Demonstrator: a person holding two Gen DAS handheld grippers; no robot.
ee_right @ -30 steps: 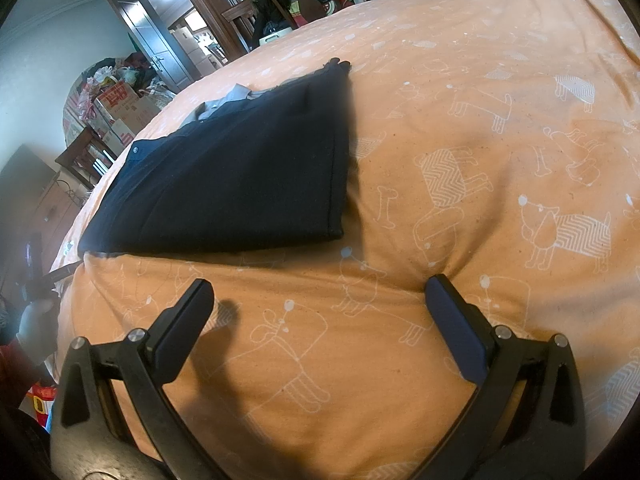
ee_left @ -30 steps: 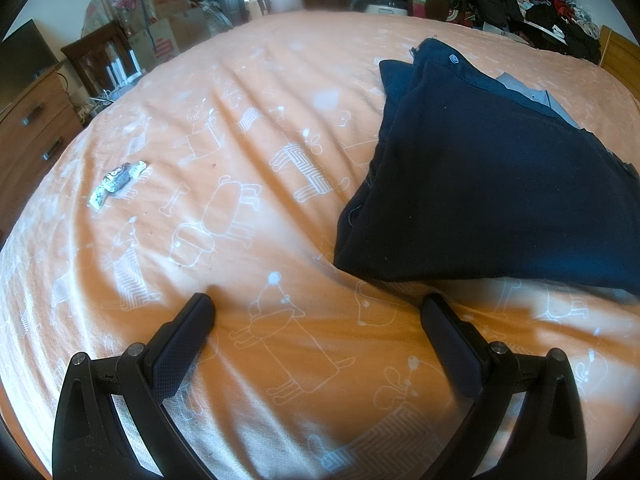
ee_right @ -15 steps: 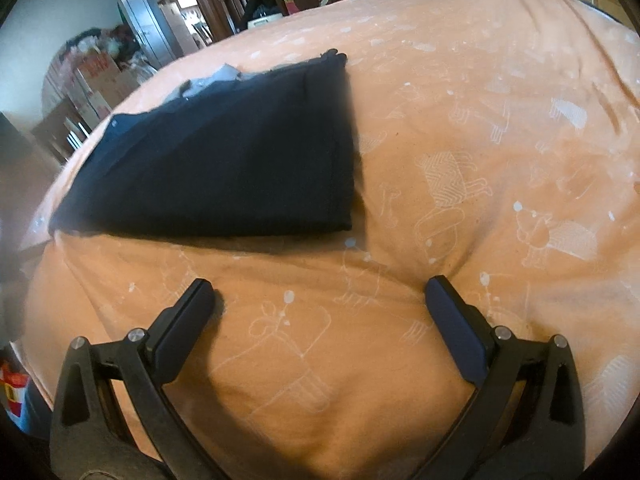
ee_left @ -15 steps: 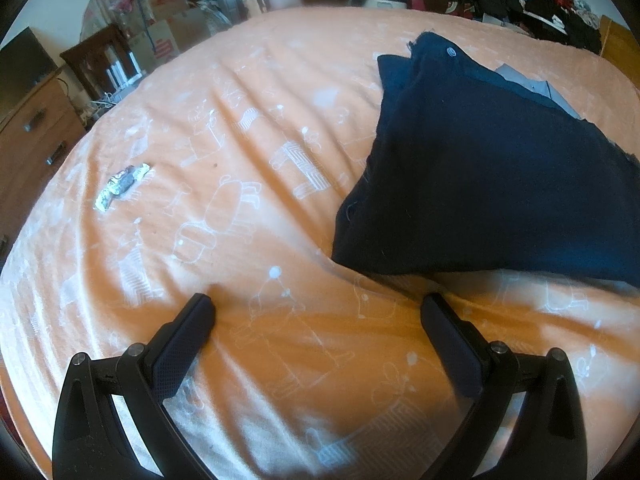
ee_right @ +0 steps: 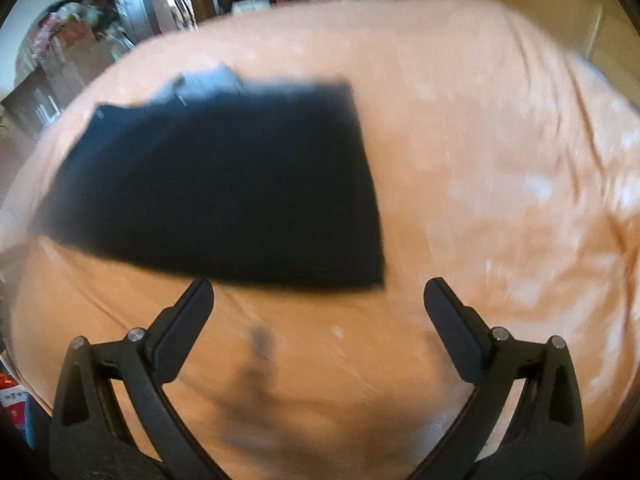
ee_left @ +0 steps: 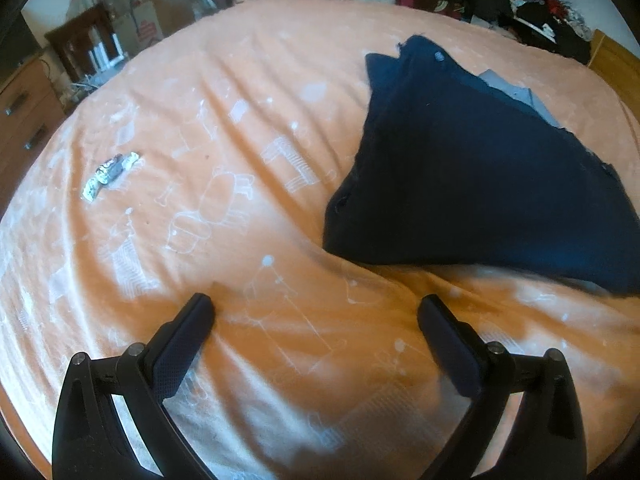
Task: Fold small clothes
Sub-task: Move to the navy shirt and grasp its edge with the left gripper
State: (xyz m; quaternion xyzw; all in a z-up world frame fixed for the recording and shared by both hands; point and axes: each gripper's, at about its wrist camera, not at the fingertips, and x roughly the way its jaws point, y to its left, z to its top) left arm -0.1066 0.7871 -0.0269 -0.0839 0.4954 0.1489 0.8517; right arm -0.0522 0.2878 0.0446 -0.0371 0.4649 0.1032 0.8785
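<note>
Garment (ee_left: 472,184): folded already, I judge; flat on my bed (ee_left: 240,140).
Left gripper (ee_left: 316,312): mine, wide, empty.
Right gripper (ee_right: 318,298): wide, empty.
Left: maybe another fold.

The right tongs (ee_right: 319,294) stand wide apart with nothing between their fingers (ee_right: 184,322), over an orange bedspread (ee_right: 500,184) printed with pale animal figures. Just ahead lies a dark navy folded garment (ee_right: 224,188), flat on the bed, its near edge close to the left fingertip; whether they touch is unclear. A grey-blue layer (ee_right: 208,82) peeks out at its far edge. The picture is blurred. Cardboard boxes (ee_right: 76,50) and clutter fill the background at the upper left
</note>
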